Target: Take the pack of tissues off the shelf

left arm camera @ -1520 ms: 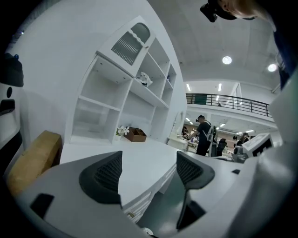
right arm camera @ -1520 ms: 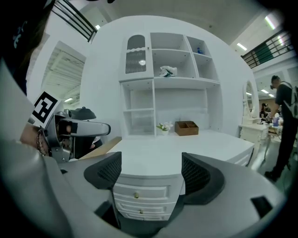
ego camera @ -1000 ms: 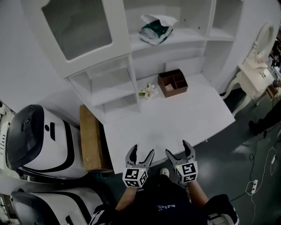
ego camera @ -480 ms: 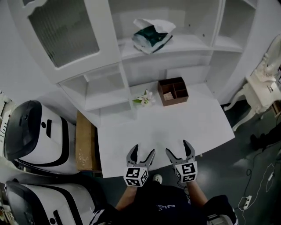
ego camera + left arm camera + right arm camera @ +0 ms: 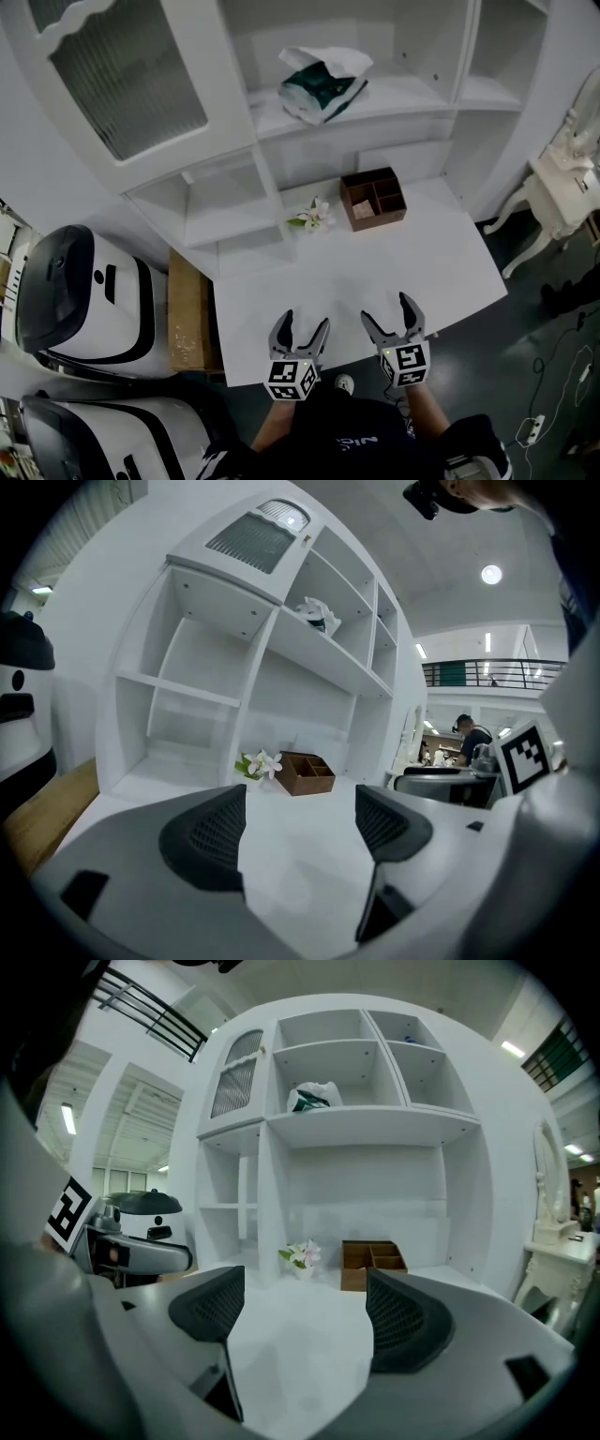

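The left gripper (image 5: pixel 304 323) and right gripper (image 5: pixel 387 312) hang side by side over the near edge of the white desk (image 5: pixel 427 267), each with its jaws spread wide and nothing between them. Over the last second they have barely moved; the right one has drifted a little to the right. What changed is the head view, which has swung so the shelving unit fills more of the picture. I read that as settling in front of the unit, with the reach not yet begun. Further out on the desk sit one small flower sprig (image 5: pixel 310 214) and one brown wooden organiser (image 5: pixel 373 198). Above them, the single pack of tissues (image 5: pixel 321 82) lies untouched on the upper shelf (image 5: pixel 403 92), well apart from both grippers. Two white-and-black machines (image 5: pixel 80 300) stand to the left.
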Tool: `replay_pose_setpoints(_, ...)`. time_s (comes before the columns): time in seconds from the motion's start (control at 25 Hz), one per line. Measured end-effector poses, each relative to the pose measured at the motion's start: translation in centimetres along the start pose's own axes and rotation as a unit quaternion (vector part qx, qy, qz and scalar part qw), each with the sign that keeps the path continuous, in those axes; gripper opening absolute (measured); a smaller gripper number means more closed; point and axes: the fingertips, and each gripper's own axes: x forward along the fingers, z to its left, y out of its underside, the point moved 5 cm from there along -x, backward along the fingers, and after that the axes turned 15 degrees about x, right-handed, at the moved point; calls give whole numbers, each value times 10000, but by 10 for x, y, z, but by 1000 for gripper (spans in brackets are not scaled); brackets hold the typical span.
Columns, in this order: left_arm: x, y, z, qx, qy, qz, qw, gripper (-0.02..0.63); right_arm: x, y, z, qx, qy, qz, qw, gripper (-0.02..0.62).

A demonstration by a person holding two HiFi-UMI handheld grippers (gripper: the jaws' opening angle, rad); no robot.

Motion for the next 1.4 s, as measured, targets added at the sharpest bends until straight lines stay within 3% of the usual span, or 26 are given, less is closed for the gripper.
replay_pose_setpoints(0.24,-1,-19,19,38,-77,-108,9999,350,10,-58,18,-301,10,-633,9975,392)
replay_pose_setpoints(0.52,5,-44,33,189,-113,-62,9997,350,25,-149,40,-548,-502,-1448,9867,396)
replay_pose_setpoints(0.76,2,-51,45,262,-161,-148,9994,350,51,-212,60,-922,-897,-1334,9827,372)
replay_pose_setpoints(1.0,-1,-43,46,296,-93,-77,9995,350,64,-277,86,-1213,-1184,-1738,9701,371)
replay_pose_setpoints(1.4,-5,-42,65,257,-316,-121,9991,350,106,-347,107,-1568,-1102,-1949,9619,353)
